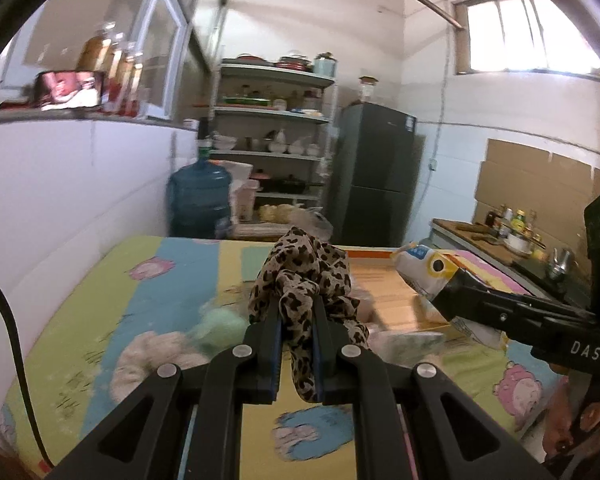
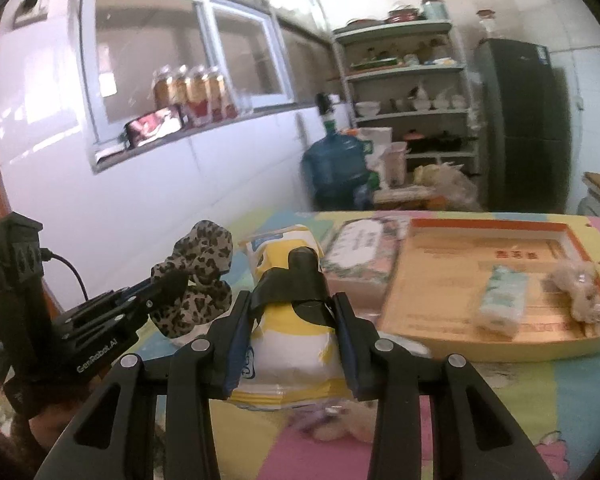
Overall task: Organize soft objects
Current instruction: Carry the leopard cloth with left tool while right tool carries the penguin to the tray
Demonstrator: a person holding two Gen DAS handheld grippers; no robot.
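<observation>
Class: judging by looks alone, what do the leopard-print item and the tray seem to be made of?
Leopard-print scrunchie: thin, slightly glossy woven fabric, probably chiffon or satin; it gathers into soft ruffles between the left gripper fingers.
Tray: light wood or wood-look board, matte, with visible grain lines and an orange-edged rim.

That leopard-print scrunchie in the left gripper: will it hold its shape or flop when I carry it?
Likely floppy: the leopard-print scrunchie bunches above the left gripper and a loop droops below the fingers. Probably very light, thin gathered fabric. Unlikely to slip; the jaws pinch it tightly.
</observation>
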